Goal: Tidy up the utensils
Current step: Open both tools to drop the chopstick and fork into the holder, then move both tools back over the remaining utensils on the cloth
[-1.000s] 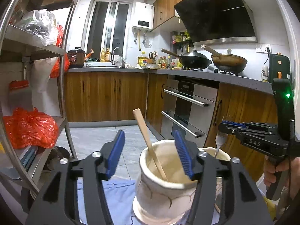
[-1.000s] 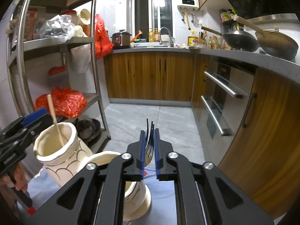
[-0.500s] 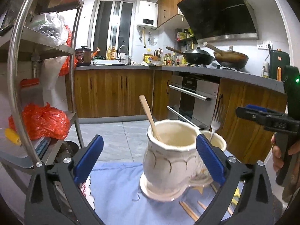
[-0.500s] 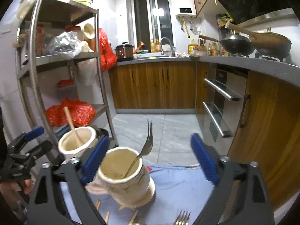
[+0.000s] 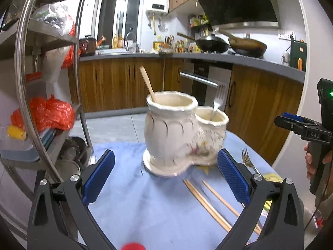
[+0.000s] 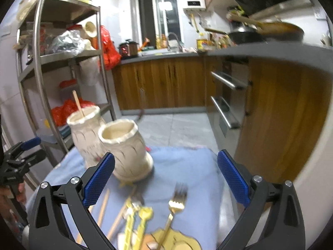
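Chopsticks [image 5: 210,200] and a gold fork [image 6: 173,208] lie loose on the blue cloth [image 5: 145,208] toward its near edge, before the twin ceramic holder [image 5: 179,133]. Light, stiff, slippery: pinch mid-shaft. Left gripper [image 5: 166,177] and right gripper [image 6: 166,177], jaws just opened, stand spread, empty.

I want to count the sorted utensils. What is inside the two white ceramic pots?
The taller pot holds one wooden stick, leaning on its rim. The shorter pot holds one silver fork, tines up. The pot walls cover their lower ends and anything lying deeper.
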`<state>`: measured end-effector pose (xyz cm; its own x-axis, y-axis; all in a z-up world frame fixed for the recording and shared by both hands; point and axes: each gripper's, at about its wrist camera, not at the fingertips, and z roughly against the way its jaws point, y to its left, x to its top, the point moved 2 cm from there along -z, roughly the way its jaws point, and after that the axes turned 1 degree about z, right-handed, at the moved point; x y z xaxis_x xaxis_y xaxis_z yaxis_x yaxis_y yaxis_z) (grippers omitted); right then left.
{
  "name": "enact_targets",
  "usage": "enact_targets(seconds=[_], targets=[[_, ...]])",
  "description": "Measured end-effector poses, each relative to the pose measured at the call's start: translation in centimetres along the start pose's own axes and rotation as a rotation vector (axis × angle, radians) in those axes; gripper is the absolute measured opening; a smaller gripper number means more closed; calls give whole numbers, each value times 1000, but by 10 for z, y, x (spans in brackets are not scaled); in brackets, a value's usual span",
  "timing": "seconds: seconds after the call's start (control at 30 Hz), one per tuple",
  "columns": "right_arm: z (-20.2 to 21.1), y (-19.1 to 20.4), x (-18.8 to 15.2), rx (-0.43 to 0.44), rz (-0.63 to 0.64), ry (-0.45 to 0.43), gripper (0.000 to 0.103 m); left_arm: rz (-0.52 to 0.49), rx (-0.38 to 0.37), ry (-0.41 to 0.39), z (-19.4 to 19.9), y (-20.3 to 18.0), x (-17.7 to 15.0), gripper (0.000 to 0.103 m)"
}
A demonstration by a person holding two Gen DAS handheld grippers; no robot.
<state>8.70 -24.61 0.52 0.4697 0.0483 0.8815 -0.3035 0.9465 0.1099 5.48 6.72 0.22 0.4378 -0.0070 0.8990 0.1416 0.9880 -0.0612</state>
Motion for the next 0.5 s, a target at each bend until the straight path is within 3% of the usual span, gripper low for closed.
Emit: enact_targets(seconds=[0.5], targets=[[6, -8, -44, -18, 27, 102, 98, 6, 47, 200, -16, -22, -47, 97]])
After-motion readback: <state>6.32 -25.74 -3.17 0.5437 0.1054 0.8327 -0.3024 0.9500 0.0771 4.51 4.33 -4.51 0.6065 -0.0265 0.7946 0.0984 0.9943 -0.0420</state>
